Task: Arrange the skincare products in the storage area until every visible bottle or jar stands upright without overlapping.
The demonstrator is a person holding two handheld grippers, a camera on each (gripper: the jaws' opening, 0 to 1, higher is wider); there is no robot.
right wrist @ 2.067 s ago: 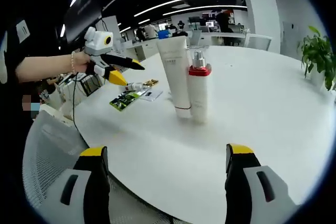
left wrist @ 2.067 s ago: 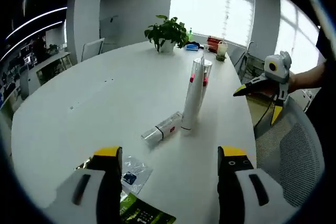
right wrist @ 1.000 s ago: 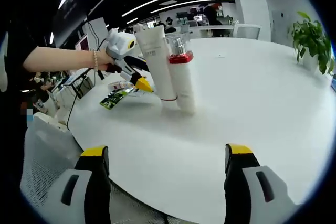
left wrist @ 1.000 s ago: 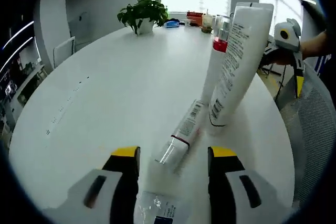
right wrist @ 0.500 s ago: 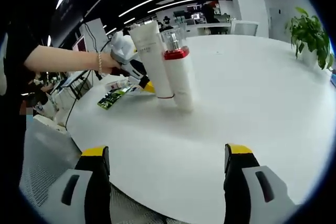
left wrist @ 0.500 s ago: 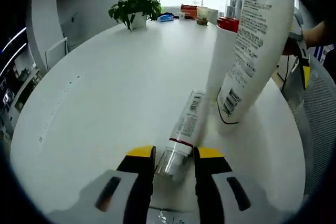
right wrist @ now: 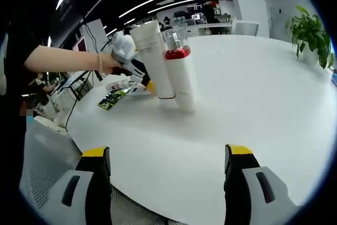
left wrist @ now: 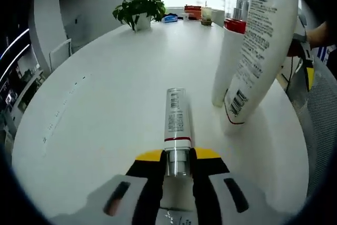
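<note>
L gripper (left wrist: 176, 155) clamps lying tube (left wrist: 176, 125)

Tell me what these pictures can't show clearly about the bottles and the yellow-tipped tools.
- Left gripper view: the small tube's capped end sits between the left tool's jaws, which hide how firmly it's gripped.
- Left gripper view: the big white tube's top is cut off by the picture's edge.
- Right gripper view: that tube and the pump bottle hide most of the left tool.
</note>
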